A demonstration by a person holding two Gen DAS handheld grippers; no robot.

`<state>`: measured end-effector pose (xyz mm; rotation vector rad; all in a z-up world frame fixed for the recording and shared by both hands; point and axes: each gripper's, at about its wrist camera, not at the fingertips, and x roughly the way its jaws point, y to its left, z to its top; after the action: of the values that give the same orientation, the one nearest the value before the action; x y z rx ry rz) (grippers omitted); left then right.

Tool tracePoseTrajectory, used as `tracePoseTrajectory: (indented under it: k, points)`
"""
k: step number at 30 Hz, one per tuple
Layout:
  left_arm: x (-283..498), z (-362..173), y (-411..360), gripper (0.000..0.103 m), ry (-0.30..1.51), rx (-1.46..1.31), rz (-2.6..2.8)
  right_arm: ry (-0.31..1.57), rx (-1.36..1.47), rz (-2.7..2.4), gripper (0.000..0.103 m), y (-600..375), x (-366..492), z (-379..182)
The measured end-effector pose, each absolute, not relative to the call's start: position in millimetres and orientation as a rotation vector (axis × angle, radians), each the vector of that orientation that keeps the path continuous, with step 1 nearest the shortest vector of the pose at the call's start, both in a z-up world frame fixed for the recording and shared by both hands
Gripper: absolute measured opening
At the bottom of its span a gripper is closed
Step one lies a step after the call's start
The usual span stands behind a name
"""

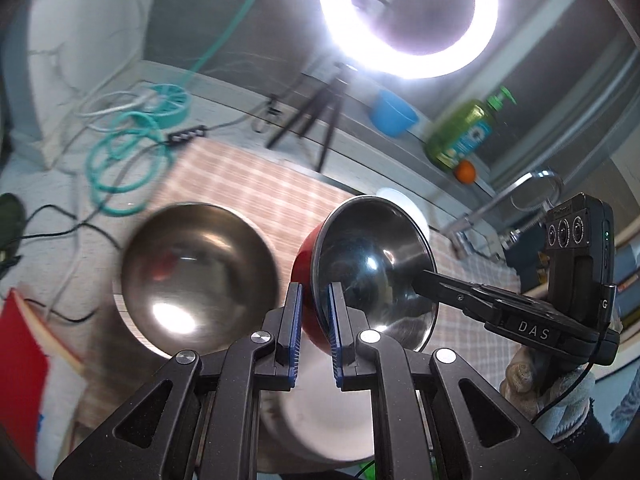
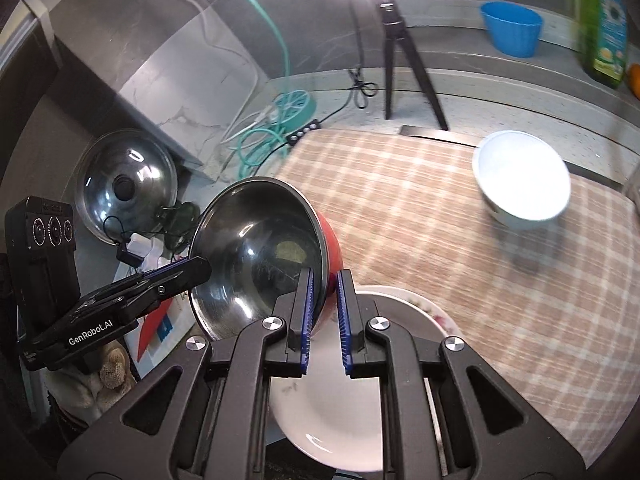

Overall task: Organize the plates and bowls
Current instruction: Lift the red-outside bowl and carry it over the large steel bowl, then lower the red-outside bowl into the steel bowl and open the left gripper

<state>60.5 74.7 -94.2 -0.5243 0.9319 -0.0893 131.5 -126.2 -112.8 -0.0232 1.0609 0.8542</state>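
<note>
Both grippers, left (image 1: 314, 312) and right (image 2: 323, 300), are clamped on opposite rim edges of the red steel-lined bowl (image 2: 256, 256), carried tilted above the white plate (image 2: 332, 404), directly below, so just lower it.

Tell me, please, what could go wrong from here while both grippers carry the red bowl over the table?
The left gripper and right gripper each pinch only the thin rim of the tilted red bowl, so it could slip or twist out if the hands drift apart. It hangs above the white plate, so a drop might chip it. The steel bowl sits close by and could be knocked.
</note>
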Motion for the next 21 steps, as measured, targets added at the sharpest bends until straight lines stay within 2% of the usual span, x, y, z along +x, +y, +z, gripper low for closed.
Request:
tracePoseTrajectory:
  k: [10,21]
  points:
    - [50,-109,132,0.011,0.944,-0.555,0.013,1.09,-0.112,0.889,0.012,-56,127,-133]
    - [58,-145,159,0.011,1.022,-0.557,0.05,1.137,-0.206,0.854,0.012,-17,132,-164]
